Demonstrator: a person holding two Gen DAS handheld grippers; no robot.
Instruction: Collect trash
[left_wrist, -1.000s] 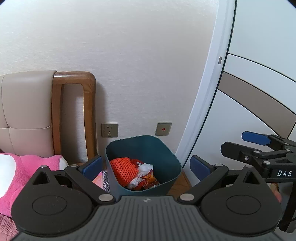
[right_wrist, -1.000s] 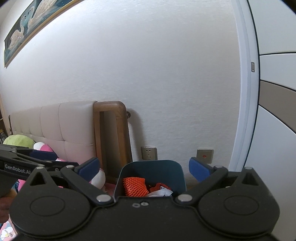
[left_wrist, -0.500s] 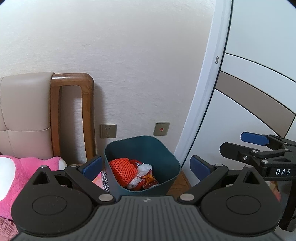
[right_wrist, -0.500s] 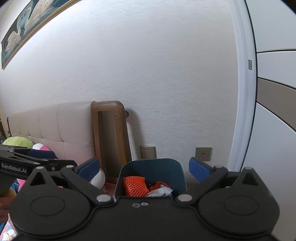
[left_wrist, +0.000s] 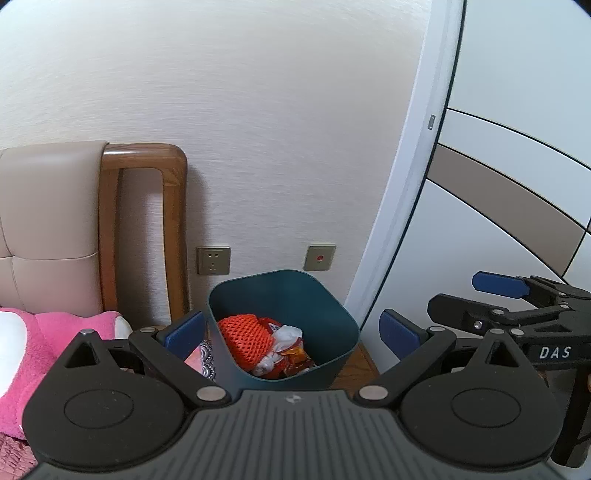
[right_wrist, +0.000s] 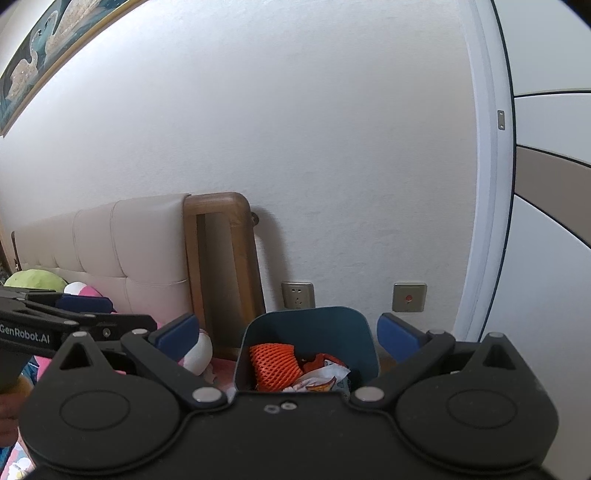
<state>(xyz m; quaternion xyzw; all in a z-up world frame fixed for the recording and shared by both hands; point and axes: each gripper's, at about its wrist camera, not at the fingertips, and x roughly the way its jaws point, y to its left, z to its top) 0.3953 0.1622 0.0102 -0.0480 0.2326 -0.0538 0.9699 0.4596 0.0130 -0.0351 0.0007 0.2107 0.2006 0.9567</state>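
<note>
Both your left claw (left_wrist: 291, 332) and right claw (right_wrist: 286, 334) hang released and empty above the teal bin (left_wrist: 325, 295) of trash (left_wrist: 245, 338).

My two grippers, left gripper (left_wrist: 293, 334) and right gripper (right_wrist: 288, 332), are matte black with round pivot housings, silver rivets, blue pads (left_wrist: 184, 331) on the fingers, and white "DAS" and "GenRobot.AI" lettering on their sides.
</note>
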